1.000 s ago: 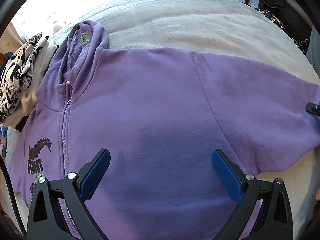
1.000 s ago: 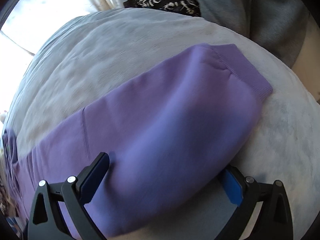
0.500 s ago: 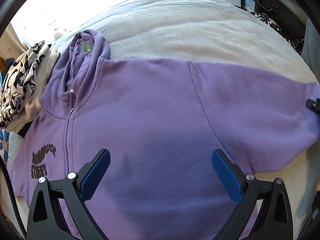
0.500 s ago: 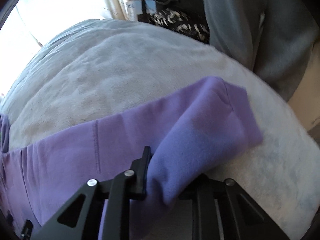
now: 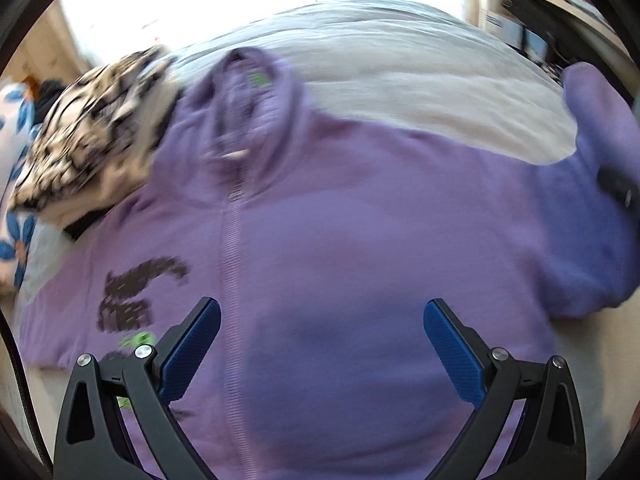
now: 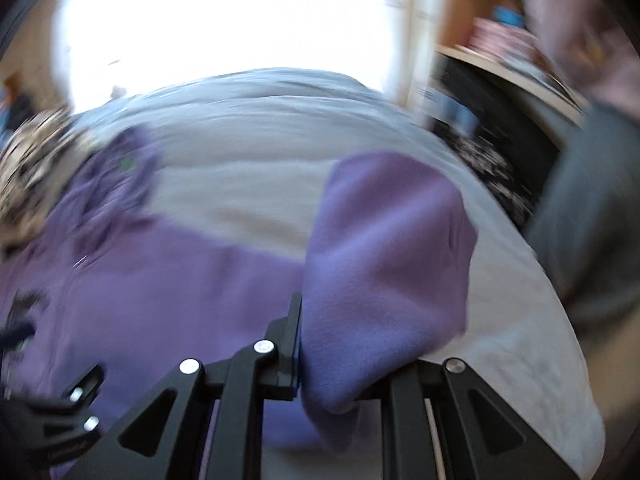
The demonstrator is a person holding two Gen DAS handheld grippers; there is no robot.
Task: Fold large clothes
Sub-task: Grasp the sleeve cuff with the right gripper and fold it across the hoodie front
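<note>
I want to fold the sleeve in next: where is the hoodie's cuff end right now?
In the right wrist view the sleeve end stands lifted off the grey blanket, pinched in the right gripper, right of the hoodie's body.

Hoodie lies flat, front up, on the bed cover, hood toward the far side. Patterned clothes pile sits left of the hood, touching it. Sleeve at the right is lifted off the cover, pinched in right gripper. Left gripper hangs over the hoodie's chest.
</note>
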